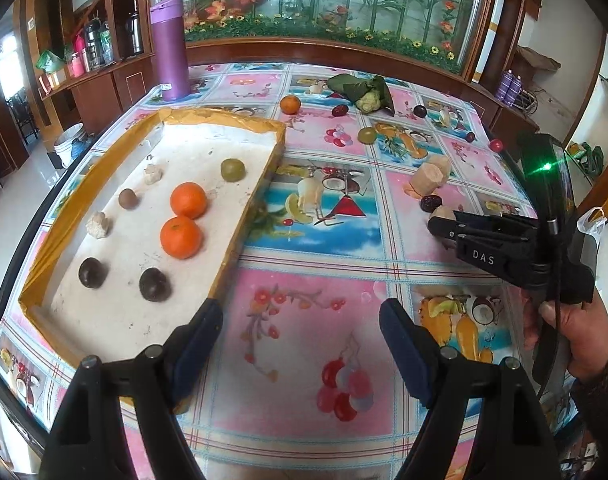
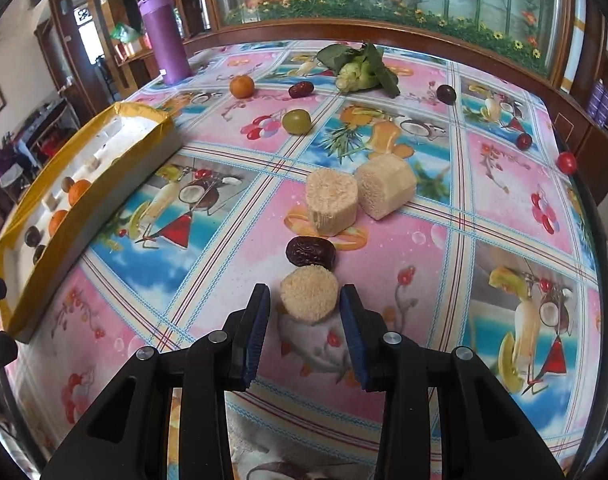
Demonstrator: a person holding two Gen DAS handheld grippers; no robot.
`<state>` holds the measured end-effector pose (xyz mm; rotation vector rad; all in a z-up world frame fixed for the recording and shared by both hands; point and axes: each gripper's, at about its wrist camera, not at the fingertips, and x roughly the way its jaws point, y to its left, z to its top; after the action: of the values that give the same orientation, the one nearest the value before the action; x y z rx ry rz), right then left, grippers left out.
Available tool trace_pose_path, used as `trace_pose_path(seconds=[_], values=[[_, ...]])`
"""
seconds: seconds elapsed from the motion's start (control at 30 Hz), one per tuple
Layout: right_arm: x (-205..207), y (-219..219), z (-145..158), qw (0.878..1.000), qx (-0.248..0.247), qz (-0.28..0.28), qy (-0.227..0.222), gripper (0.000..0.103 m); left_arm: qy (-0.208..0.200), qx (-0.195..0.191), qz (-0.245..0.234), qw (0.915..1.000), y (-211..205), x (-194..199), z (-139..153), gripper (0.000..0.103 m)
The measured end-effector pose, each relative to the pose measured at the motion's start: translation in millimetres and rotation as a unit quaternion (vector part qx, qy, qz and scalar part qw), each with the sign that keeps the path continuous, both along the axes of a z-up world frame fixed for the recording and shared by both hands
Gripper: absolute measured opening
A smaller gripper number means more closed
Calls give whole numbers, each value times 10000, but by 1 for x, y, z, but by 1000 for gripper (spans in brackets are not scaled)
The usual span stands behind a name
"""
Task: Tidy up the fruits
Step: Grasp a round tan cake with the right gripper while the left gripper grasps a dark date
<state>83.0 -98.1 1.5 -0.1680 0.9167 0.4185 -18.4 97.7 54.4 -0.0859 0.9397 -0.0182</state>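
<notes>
I am roughly midway through sorting, by my reading: the tray filling the left of my left wrist view is already holding two oranges, a green fruit, three dark or brown round fruits and two pale lumps. Still lying loose on the tablecloth are an orange and a red date toward the top of my right wrist view, a green fruit just below them, small dark and red fruits along the right edge, two pale cut chunks at centre, and a wrinkled dark date. My right gripper is spread apart and bracketing the nearest pale round piece at lower centre; the piece is sitting between my fingertips, neither pad clearly pressing it yet, the date touching its far side. My left gripper is hanging released and empty at the bottom of its view, beside the tray's near corner.
</notes>
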Motion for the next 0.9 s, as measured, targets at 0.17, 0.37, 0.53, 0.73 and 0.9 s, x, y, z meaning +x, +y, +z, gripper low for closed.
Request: trace_pose_path(seconds=[0.17, 0.37, 0.53, 0.73, 0.9], values=[[-7, -12, 4, 9999, 67, 100, -38, 28, 59, 63, -241, 9997, -28, 24, -7, 83], [-37, -60, 17, 9997, 88, -147, -197, 29, 12, 50, -680, 9977, -80, 67, -13, 83], [-50, -92, 16, 9990, 176, -398, -61, 29, -18, 22, -908, 9959, -119, 100, -24, 82], [-58, -109, 13, 9978, 429, -497, 67, 29, 55, -149, -935, 9955, -137, 124, -35, 55], [-58, -112, 11, 9975, 481, -502, 98, 29, 10, -204, -876, 9959, -132, 127, -43, 29]])
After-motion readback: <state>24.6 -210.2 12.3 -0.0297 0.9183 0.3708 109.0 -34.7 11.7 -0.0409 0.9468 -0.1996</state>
